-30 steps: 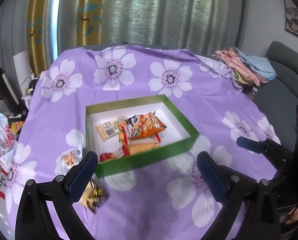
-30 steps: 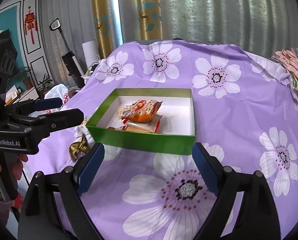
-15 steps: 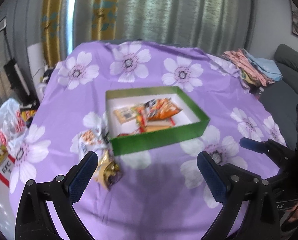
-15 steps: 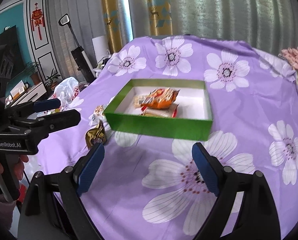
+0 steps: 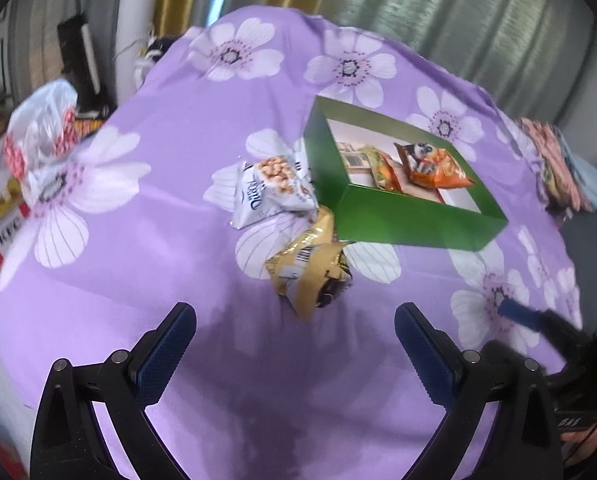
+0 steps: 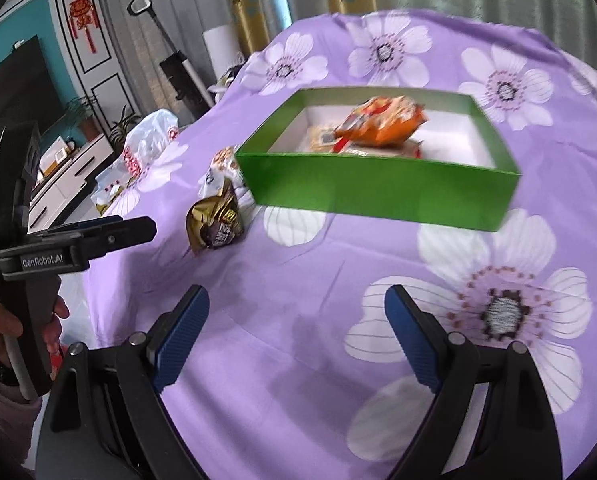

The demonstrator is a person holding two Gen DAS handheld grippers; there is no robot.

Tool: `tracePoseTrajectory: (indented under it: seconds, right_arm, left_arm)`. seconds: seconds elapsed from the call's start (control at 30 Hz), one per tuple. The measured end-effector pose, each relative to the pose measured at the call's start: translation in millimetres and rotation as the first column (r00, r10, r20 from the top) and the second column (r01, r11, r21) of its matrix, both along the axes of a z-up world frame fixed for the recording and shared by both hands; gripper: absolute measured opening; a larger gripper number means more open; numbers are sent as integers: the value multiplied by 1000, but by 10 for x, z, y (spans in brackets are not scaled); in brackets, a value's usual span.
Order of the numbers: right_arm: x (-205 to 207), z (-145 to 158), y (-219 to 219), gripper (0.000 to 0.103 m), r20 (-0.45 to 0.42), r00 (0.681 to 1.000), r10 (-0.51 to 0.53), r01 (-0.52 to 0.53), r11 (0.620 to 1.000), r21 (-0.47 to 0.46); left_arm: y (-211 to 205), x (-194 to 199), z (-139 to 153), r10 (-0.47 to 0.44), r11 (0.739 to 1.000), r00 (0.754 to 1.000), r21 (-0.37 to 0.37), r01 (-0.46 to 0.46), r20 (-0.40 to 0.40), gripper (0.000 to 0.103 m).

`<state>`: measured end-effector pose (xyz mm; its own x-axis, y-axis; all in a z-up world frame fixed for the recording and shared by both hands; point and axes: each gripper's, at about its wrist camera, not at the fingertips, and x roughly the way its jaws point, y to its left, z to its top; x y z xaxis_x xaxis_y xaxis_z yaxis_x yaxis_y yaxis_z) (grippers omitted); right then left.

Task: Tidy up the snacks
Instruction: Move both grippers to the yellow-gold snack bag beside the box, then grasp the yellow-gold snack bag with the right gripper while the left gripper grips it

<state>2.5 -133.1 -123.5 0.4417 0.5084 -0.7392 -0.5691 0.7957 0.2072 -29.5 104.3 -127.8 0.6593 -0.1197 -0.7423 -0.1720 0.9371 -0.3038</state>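
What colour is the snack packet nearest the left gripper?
Gold, with dark print; the snack packet shows best in the left wrist view.

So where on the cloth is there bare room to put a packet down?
Bare: the near cloth in front of the green box, and its far right corner inside. Crowded: beside the box's left wall, where the gold packet and white packet lie.

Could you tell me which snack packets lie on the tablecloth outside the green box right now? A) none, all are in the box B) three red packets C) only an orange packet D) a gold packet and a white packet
D: the gold packet and the white packet lie on the cloth beside the green box, while the orange packet is inside it.
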Motion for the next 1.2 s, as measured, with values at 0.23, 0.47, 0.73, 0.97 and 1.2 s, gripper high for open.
tracePoseTrajectory:
  seconds: [0.23,0.47,0.73,0.97,1.2]
  right_arm:
    - [97,-136,308,90,-27,997,79,-78,997,14]
    - [265,-287,652,90,-59,983,172,-169,984,49]
    - [459,-396,1031,89,-68,958,277,-275,961,40]
    - [572,-438,1212,76,-83,936,342,-339,940,44]
    - [637,-484,1222,57,-120,929,351,-347,937,47]
  left_arm:
    - [101,106,-88,-29,995,999,-93,31,20,99]
    - [145,259,-174,-63,991,998,-120,62,1,99]
    - [213,444,-303,-116,981,993,-158,110,-29,99]
    - [224,542,-397,-147,971,989,-193,137,-36,96]
    - [211,616,-416,-167,967,985,-202,156,-36,63]
